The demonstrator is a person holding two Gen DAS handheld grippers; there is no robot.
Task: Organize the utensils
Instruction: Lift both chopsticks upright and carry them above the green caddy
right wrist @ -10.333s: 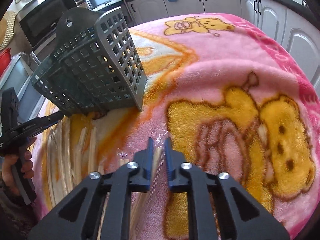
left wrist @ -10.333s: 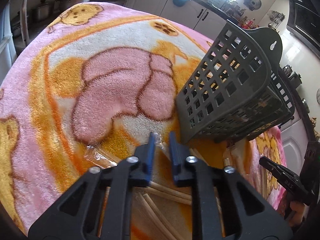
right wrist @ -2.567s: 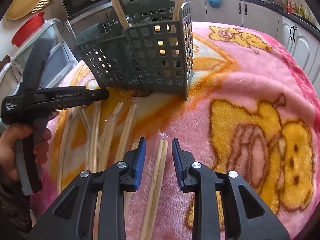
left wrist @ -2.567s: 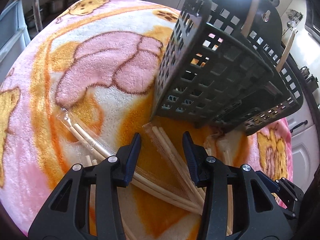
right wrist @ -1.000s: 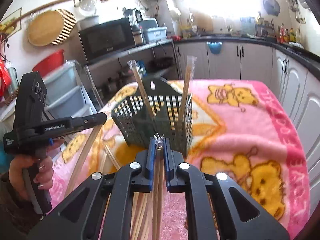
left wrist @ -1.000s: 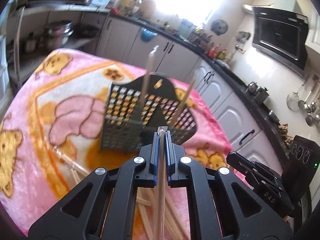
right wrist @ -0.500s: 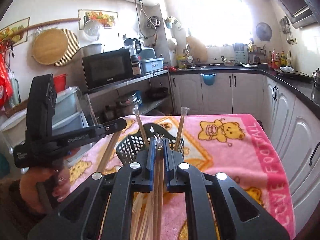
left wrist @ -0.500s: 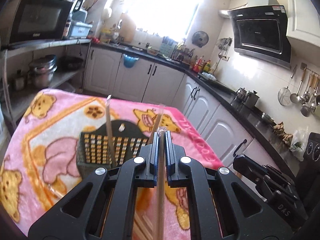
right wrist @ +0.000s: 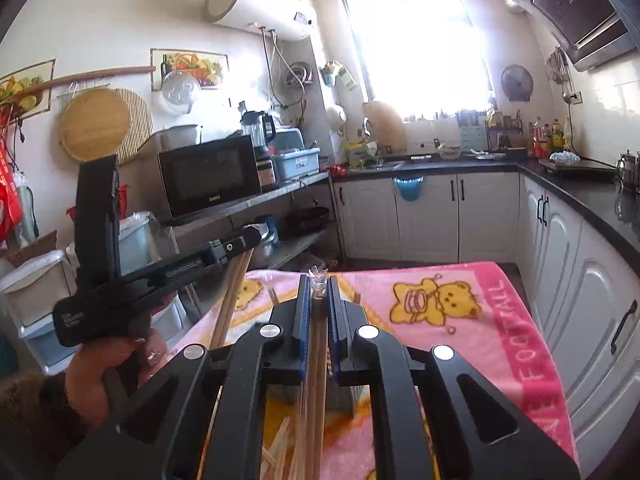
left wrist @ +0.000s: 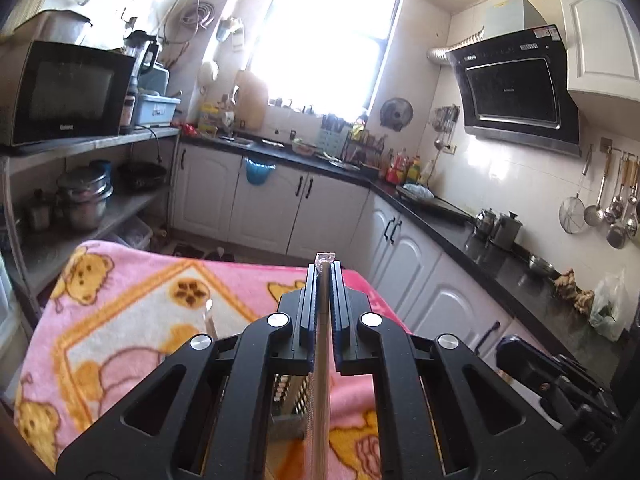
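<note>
My left gripper (left wrist: 323, 276) is shut on a plastic-wrapped pair of wooden chopsticks (left wrist: 320, 400), which hang down between its fingers, high over the pink bear blanket (left wrist: 132, 320). The grey slotted basket (left wrist: 288, 396) shows only in part beneath the fingers, and a chopstick tip (left wrist: 209, 312) sticks up at its left. My right gripper (right wrist: 318, 292) is shut on another wrapped pair of chopsticks (right wrist: 316, 380), also raised above the basket (right wrist: 344, 400). In the right wrist view a hand holds the left gripper (right wrist: 252, 237) at the left, its chopsticks (right wrist: 230, 300) slanting down. Several loose chopsticks (right wrist: 276, 448) lie on the blanket.
White cabinets under a black counter (right wrist: 580, 184) run along the back and right of the blanket-covered table. A shelf with a microwave (right wrist: 208, 180) and pots stands at the left. The right gripper's body (left wrist: 560, 384) shows low at the right in the left wrist view.
Both grippers have risen with their chopsticks and tilted up toward level. The basket has dropped from the middle of each view to beneath the fingers.
</note>
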